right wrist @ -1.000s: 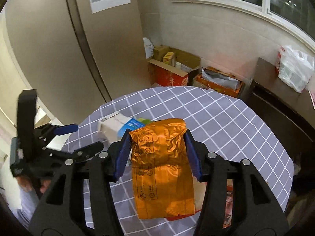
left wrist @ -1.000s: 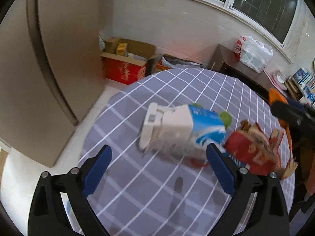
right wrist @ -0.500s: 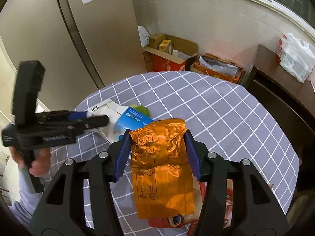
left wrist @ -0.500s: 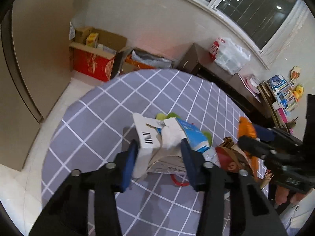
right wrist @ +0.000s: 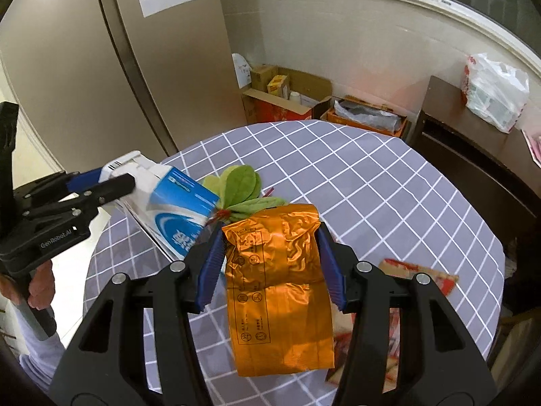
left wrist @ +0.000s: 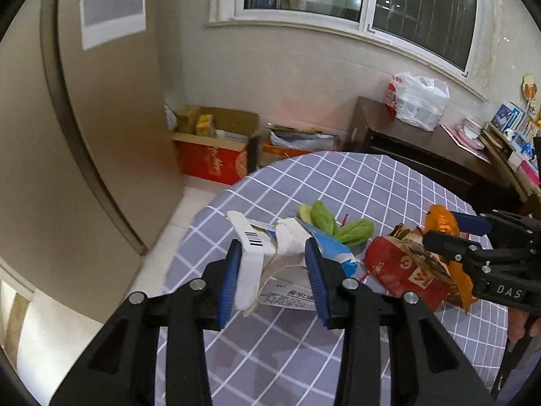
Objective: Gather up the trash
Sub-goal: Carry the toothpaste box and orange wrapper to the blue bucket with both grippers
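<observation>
Between the left fingers [left wrist: 233, 270], a crushed carton [left wrist: 280, 253] (apparently lifted).

We see a round tabletop [right wrist: 389, 182] covered in a grey cloth with white checks. On it lie green leaves [right wrist: 241, 186], and near them, toward the near edge, a crumpled red wrapper [left wrist: 402, 270] rests on the cloth.

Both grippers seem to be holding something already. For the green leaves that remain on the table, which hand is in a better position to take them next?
Neither is free now: the left gripper clamps the milk carton, the right gripper the orange wrapper. Once emptied, probably the right: the green leaves lie just beyond its fingertips.
</observation>
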{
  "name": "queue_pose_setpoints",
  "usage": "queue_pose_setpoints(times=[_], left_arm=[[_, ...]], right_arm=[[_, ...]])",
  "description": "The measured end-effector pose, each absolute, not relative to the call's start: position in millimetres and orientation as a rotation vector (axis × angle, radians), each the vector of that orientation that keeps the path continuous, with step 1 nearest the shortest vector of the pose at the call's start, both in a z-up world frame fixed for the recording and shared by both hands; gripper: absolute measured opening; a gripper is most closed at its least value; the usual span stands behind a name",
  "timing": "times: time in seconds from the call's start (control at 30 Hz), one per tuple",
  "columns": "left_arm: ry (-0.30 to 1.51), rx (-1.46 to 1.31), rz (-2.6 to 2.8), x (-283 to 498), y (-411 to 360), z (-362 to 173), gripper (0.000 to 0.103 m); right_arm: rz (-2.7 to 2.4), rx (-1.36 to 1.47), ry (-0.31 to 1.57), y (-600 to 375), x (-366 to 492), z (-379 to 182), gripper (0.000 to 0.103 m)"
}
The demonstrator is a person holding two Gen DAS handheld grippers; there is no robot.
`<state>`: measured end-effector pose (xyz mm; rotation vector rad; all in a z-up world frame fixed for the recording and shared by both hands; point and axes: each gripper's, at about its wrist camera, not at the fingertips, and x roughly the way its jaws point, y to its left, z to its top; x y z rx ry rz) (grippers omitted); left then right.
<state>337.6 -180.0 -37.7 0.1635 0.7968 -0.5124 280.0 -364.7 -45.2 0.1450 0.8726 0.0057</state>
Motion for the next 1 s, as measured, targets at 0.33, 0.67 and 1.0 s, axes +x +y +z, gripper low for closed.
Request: queue_pose_setpoints(times=[0.33, 0.67, 1.0], left_arm=[[0.775, 0.192, -0.393, 296.7, -140.9, -22.6, 0.037], [0.789, 0.164, -0.259, 267.7, -75.6, -27.5, 0.038], [0.832, 0.127, -0.099, 249.4, 2.8, -36.7, 0.038]], right_arm=[[0.09, 0.127, 0.849, -320.5, 248.7, -37.1, 0.052], [0.208, 0.086, 0.857, -256.1, 244.0, -40.4, 0.052], [0.342, 0.023, 0.889, -174.5, 250.9, -50.3, 0.052]])
